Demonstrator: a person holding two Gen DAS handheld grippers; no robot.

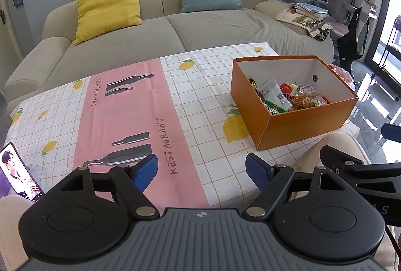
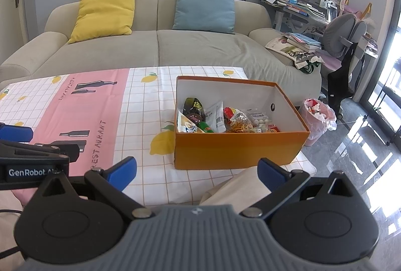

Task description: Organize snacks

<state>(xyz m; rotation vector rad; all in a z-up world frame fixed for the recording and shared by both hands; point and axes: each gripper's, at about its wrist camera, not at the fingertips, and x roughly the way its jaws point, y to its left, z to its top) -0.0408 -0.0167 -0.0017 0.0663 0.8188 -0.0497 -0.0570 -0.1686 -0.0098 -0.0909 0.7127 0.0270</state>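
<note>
An orange cardboard box (image 1: 308, 120) (image 2: 238, 148) stands on the right part of the table, open on top. Inside lie several snack packets (image 1: 288, 95) (image 2: 225, 119): a dark bag, white pouches, a green one, red and orange wrappers. My left gripper (image 1: 201, 170) hovers open over the near edge of the tablecloth, left of the box, with nothing between its blue pads. My right gripper (image 2: 196, 172) is open too, held in front of the box's near wall, holding nothing. The left gripper's body (image 2: 32, 165) shows at the right wrist view's left edge.
A cloth with lemons and a pink stripe (image 1: 130, 115) (image 2: 82, 105) covers the table. A phone (image 1: 17, 170) leans at the near left corner. A beige sofa (image 1: 175, 28) with cushions stands behind. A pink waste bin (image 2: 317, 120) sits on the floor right of the table. My knee (image 2: 238, 188) is below.
</note>
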